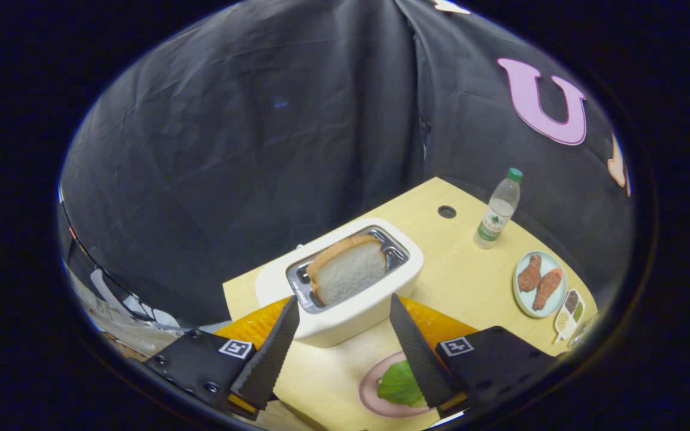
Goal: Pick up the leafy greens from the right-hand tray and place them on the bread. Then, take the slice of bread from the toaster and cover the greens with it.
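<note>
A slice of bread stands up out of the slot of a white toaster on the pale wooden table. My gripper is open, its fingertips on either side of the toaster's near end, nothing between them. Below, beside the right finger, a leafy green lies on a pink plate; I cannot tell whether bread lies under it.
An orange mat lies under the toaster. Beyond the toaster to the right stand a water bottle, a light blue plate with two pieces of meat, and a small white compartment tray. A round hole marks the table's far part.
</note>
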`<action>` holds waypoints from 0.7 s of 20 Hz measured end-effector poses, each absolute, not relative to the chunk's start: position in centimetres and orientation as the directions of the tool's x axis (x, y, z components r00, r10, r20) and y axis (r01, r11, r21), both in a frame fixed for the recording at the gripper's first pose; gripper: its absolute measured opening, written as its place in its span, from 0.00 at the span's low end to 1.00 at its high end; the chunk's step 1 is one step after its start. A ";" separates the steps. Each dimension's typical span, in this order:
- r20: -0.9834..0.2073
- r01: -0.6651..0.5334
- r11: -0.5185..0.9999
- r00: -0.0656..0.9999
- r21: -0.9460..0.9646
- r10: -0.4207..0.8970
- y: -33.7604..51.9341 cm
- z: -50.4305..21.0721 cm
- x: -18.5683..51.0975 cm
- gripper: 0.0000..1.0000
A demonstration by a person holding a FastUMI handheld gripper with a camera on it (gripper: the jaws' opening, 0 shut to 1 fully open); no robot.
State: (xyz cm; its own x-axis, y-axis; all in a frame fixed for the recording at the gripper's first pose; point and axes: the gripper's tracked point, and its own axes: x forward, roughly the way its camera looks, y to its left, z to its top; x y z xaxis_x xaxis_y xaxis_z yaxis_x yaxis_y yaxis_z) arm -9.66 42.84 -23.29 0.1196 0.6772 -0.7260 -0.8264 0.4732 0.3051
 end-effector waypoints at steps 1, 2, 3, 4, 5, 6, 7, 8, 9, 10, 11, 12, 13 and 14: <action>-0.729 -0.823 0.479 0.123 0.304 0.674 43.4 -23.3 -9.7 0.97; -0.730 -0.816 0.488 0.125 0.310 0.672 44.1 -23.4 -9.7 0.97; -0.733 -0.803 0.501 0.123 0.322 0.669 44.7 -23.6 -9.8 0.97; -0.734 -0.787 0.516 0.122 0.339 0.668 45.2 -23.8 -9.9 0.97; -0.738 -0.768 0.537 0.128 0.349 0.663 45.7 -24.0 -9.6 0.97; -0.745 -0.748 0.562 0.138 0.354 0.652 45.9 -24.4 -9.2 0.97; -0.751 -0.727 0.584 0.144 0.362 0.644 46.2 -24.7 -8.8 0.97; -0.756 -0.706 0.604 0.148 0.371 0.638 46.6 -24.9 -8.7 0.97; -0.759 -0.685 0.621 0.151 0.382 0.634 46.9 -25.1 -8.4 0.97; -0.760 -0.664 0.634 0.151 0.396 0.633 47.3 -25.4 -8.2 0.97; -0.758 -0.645 0.641 0.145 0.416 0.636 47.8 -25.5 -8.1 0.97; -0.761 -0.629 0.652 0.143 0.423 0.632 48.0 -25.8 -8.1 0.97; -0.767 -0.620 0.661 0.143 0.423 0.625 48.1 -26.1 -7.9 0.97; -0.773 -0.614 0.668 0.142 0.420 0.618 48.4 -26.6 -7.8 0.97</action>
State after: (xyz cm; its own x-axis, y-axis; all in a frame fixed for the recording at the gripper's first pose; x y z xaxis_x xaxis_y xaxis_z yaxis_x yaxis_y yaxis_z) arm -7.78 48.38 -26.56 0.1424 0.6177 -0.7734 -0.6140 0.6680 0.4204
